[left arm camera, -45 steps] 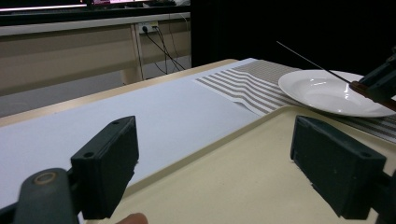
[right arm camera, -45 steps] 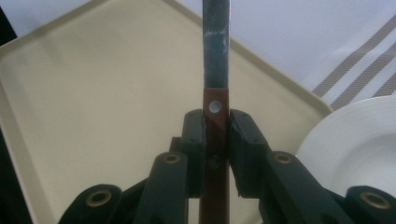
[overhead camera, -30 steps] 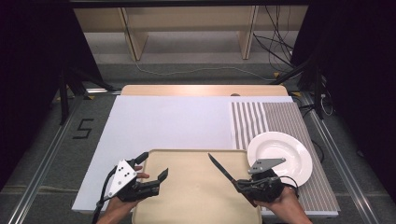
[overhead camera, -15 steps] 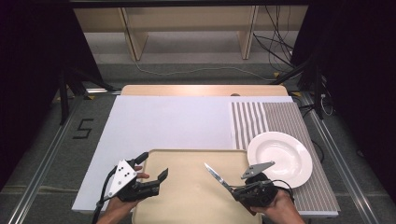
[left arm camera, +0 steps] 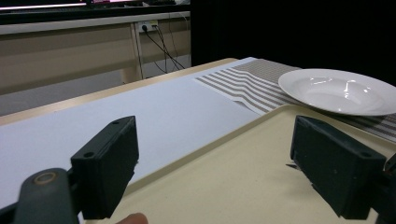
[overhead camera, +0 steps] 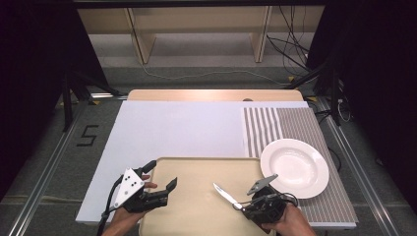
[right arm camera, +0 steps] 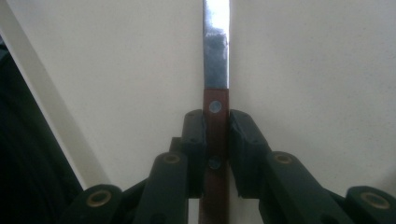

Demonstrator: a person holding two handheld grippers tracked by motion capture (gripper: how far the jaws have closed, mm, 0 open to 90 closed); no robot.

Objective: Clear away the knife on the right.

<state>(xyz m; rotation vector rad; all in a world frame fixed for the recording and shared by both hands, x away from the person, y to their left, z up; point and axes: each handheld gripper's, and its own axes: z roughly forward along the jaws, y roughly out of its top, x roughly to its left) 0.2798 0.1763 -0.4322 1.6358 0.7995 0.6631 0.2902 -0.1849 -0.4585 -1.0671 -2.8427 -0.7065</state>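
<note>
A large white sheet covers most of the pale wooden table across the middle of the high view, and a grey-and-white striped cloth mat lies along its right side. Next in size, a shallow beige plastic tray sits at the lower centre of that frame, its right rim just beside a round white ceramic plate that rests on the striped mat at the right. In the left gripper view the plate shows at the upper right, beyond the tray's raised edge. The left gripper hovers at the lower left of the high view, over the tray's left rim, its black jaws spread wide with nothing between them. The right gripper sits at the lower right of the tray, clenched on a slim table knife with a brown riveted handle and a steel blade; the blade points toward the upper left, over the bare tray floor. In the right gripper view the knife runs straight up the middle of the frame, its handle pinched between the two pads. Nothing lies on the tray between blade and left gripper.
</note>
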